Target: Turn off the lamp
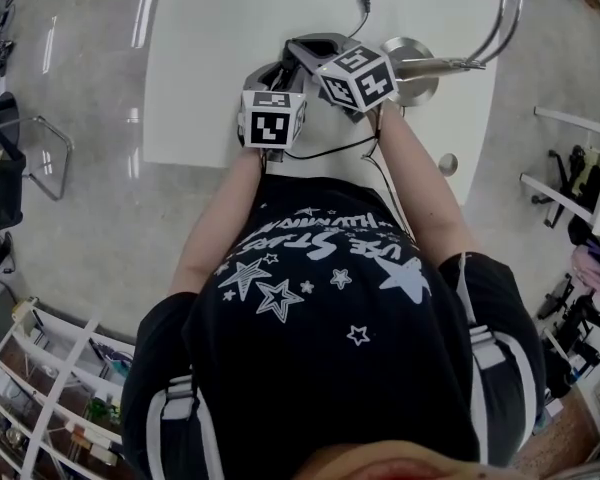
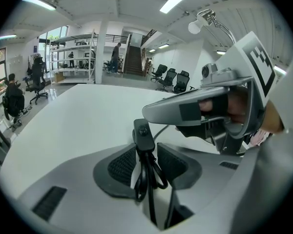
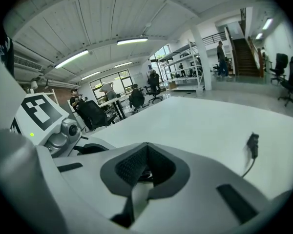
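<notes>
Two grippers we hold over the bench [image 1: 210, 58], left gripper [image 2: 146, 156] fingers [image 2: 122, 165] clamped on cord [image 2: 147, 179] under its switch [image 2: 143, 133], right gripper [image 3: 145, 165] fingers [image 3: 131, 165] pressed together, lamp base [image 1: 416, 72] beside.

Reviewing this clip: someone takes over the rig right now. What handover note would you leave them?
Left gripper: shut on the cord switch, with cord looped between the jaws.
Right gripper: jaws together, apparently empty. Its tip is just over the switch; contact unclear.
Lamp: base stands on the white table beside the right gripper. I cannot tell whether the lamp head is lit.
Done: switch gripped.
Left: probably press the switch button with the right tip, then check that the lamp head is dark.
</notes>
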Demonstrator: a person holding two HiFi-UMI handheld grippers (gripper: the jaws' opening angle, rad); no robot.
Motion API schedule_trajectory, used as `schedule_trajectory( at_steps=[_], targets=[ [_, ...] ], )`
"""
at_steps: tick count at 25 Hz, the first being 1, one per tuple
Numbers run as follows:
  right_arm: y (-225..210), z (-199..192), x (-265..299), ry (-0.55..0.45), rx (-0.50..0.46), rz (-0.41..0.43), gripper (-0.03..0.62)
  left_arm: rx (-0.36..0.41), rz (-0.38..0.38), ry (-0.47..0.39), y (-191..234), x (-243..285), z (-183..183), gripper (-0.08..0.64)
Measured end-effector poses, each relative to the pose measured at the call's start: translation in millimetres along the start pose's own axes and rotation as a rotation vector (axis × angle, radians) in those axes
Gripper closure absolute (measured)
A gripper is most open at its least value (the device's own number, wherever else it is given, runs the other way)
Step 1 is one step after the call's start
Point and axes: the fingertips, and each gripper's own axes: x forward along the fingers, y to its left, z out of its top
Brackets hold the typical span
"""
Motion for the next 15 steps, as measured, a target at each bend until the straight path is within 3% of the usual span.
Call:
schedule_trajectory(
  at_steps=[15],
  targets=[
    [23,0,-51,-0.096,0.069,-0.112,0.586,0.048,-0.038,-0.08,-1,-34,7,0.383]
  ],
)
